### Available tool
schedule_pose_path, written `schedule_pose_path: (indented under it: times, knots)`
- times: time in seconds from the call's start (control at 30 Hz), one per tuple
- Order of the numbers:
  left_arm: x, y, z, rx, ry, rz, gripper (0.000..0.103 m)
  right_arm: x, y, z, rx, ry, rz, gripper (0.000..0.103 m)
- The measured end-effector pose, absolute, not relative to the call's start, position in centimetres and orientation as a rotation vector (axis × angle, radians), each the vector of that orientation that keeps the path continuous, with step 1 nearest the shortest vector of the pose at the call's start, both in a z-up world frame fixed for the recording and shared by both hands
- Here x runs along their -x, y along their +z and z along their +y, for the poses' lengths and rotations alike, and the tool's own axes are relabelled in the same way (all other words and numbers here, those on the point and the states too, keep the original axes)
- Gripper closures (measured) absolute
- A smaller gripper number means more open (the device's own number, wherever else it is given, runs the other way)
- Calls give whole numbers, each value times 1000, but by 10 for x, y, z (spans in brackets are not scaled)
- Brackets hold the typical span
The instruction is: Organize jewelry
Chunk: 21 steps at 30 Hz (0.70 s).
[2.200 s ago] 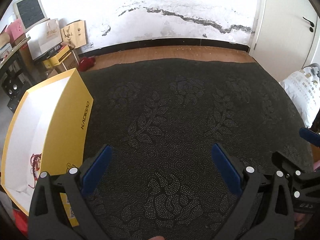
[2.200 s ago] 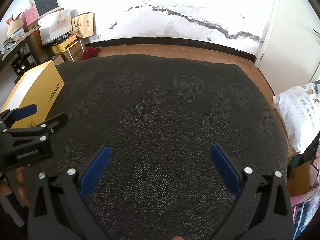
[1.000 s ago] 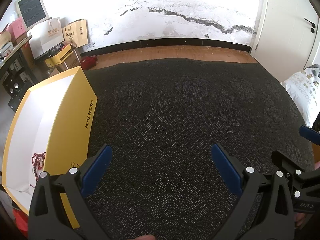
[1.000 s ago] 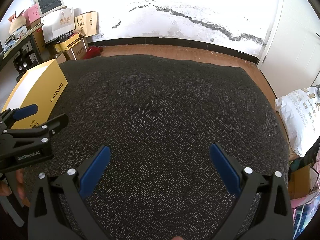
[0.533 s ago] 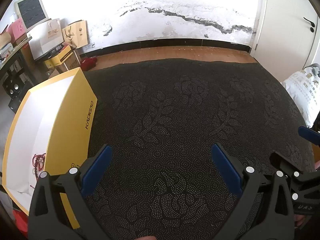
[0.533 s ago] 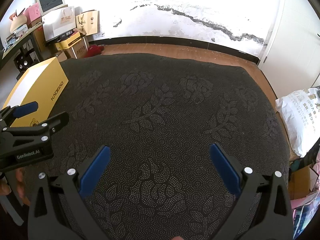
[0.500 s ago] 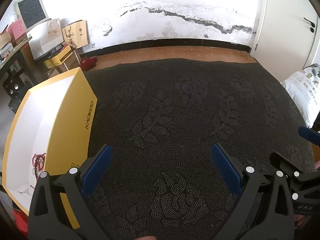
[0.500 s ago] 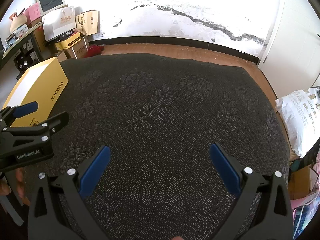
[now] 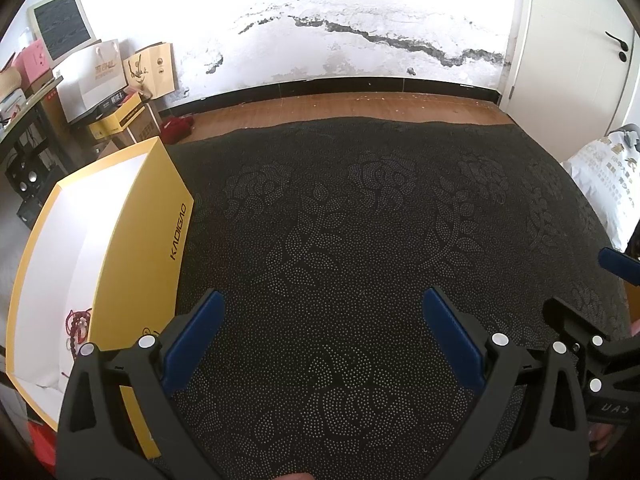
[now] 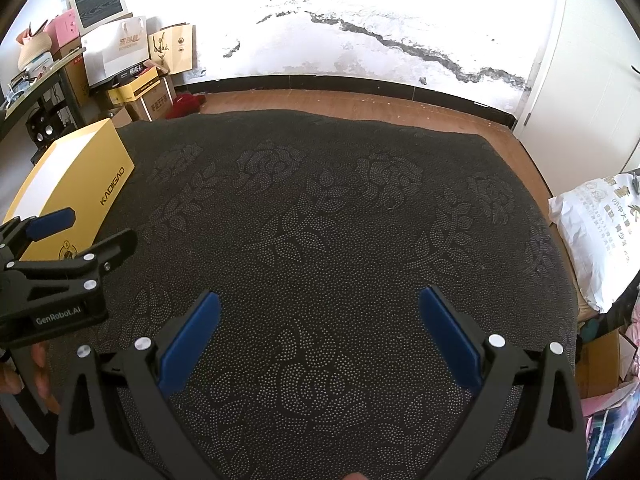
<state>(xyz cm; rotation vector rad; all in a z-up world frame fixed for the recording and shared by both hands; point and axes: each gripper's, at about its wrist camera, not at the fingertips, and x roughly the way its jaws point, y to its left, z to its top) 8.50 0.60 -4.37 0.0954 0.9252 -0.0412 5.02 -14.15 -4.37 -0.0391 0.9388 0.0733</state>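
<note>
At the nine o'clock edge of the left wrist view stands the yellow box (image 9: pixel 136 240), open at the top, white inside, with "KADIGAO" printed in dark letters down its long yellow side. It rests on the dark floral-patterned cloth (image 9: pixel 360 240). Inside the box, near its lower end at about eight o'clock, lies the red beaded jewelry (image 9: pixel 76 326): a dark red string of small beads in a loose tangle against the white lining, partly cut off by the box wall and the gripper body, so its full shape cannot be told.

Toward six o'clock, the left gripper (image 9: pixel 322 330) hangs over bare cloth with its two blue-padded fingers (image 9: pixel 192 340) spread wide and nothing between them. At about four o'clock the black body of the right gripper shows at the frame's edge, one blue pad tip above it.

In the right wrist view, the box (image 10: pixel 76 184) sits at nine o'clock, with the left gripper (image 10: pixel 78 232) just in front of it, jaws apart, and fingertips of the person's hand (image 10: pixel 38 376) below its handle. At six o'clock the right gripper (image 10: pixel 318 330) is likewise spread wide and empty over the cloth. At three o'clock a white printed bag (image 10: pixel 600 232) lies just off the cloth's edge.
</note>
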Motion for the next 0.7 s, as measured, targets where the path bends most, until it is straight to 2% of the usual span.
schedule_pose_path:
  times: [0.7]
  knots:
    - [-85, -45, 7, -94, -42, 926, 6, -50, -44, -144, 37, 73, 939, 7]
